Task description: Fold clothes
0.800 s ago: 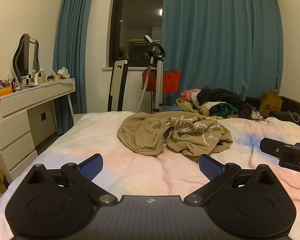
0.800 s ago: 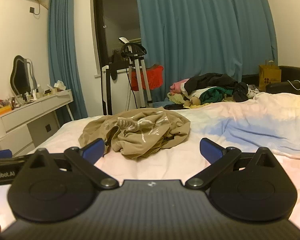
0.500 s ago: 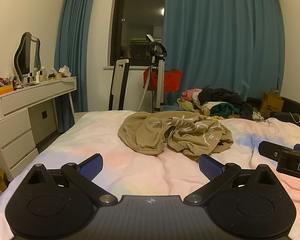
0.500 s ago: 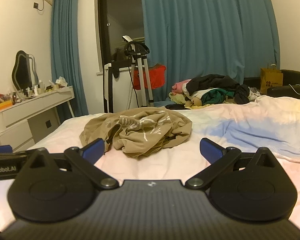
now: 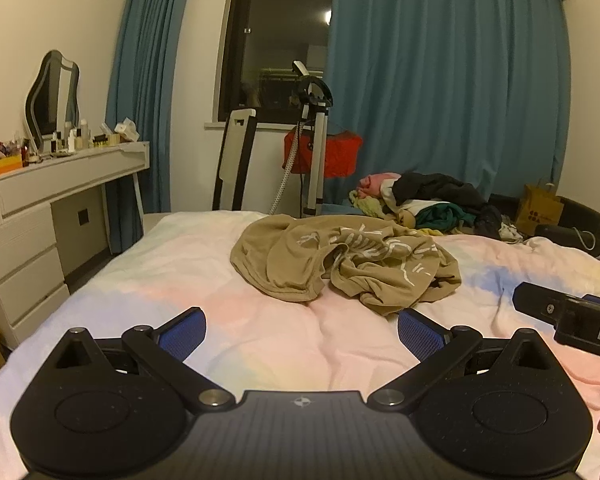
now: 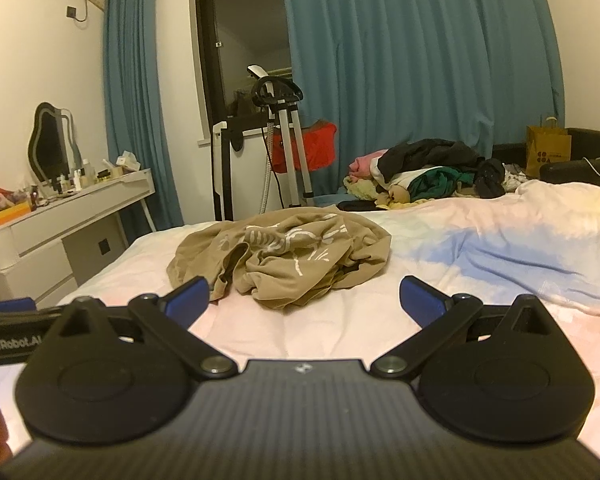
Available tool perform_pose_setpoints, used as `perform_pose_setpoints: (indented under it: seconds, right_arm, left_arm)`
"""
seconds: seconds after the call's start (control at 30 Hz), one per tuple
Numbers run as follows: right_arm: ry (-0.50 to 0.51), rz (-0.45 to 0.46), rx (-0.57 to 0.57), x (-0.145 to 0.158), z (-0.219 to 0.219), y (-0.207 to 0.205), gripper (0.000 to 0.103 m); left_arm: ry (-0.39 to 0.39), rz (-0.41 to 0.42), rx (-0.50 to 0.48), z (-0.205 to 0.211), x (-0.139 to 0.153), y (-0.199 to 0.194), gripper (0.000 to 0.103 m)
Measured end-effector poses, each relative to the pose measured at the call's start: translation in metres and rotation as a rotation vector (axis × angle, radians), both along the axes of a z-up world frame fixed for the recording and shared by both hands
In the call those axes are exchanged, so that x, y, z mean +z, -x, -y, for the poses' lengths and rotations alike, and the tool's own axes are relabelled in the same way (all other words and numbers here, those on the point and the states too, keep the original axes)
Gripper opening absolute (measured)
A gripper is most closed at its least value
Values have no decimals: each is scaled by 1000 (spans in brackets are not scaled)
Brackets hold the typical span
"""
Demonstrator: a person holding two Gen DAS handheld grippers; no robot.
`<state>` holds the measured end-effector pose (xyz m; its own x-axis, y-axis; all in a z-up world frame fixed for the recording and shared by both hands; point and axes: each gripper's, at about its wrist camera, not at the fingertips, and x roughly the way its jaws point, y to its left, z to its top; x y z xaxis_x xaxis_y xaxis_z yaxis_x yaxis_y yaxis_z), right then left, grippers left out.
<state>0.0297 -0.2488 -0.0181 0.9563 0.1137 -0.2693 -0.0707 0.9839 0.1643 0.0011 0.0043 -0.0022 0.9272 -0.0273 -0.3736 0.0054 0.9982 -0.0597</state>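
Note:
A crumpled tan T-shirt with a white skeleton print lies bunched in the middle of the bed; it also shows in the right wrist view. My left gripper is open and empty, low over the bed just short of the shirt. My right gripper is open and empty, also just short of the shirt. The right gripper's side shows at the right edge of the left wrist view. The left gripper's side shows at the left edge of the right wrist view.
A white dresser with a mirror stands left of the bed. A garment steamer stand and a white chair are beyond the bed's far edge. A pile of other clothes lies at the far right.
Both grippers have moved slightly forward toward the shirt, the right one more. Both stay open.

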Motion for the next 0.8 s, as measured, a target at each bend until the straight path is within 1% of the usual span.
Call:
perform_pose_setpoints:
  seconds: [0.17,0.23,0.27,0.43,0.5,0.6,0.67,0.73,0.8]
  right_arm:
    - [2,27,-18,3,0,2,103]
    - [32,54,-45,5,-2,5,103]
    - [48,79,-56,7,-3,8,103]
    - [29,184,-86,18,3,22,103]
    - [-14,180,-44,21,10,22,103]
    - [-58,172,-21,21,15,25,103]
    - [-45,164,-14,27,11,30,103]
    - [-30,157,-7,34,8,35,103]
    - [-15,149,0,41,4,40,102]
  left_arm:
    - [-6,-2,1,1,-2,-2,103]
    - [-11,6,6,0,-1,-2,103]
    - [-13,16,9,-2,0,-2,103]
    - [-9,48,26,-9,4,-4,103]
    - [9,47,20,-11,3,-5,103]
    - [27,42,1,-11,2,-5,101]
    - [13,40,-11,-9,1,-6,100]
    - [-24,35,-13,-3,-2,-8,100]
    - [-44,-8,-11,2,-8,-19,100]
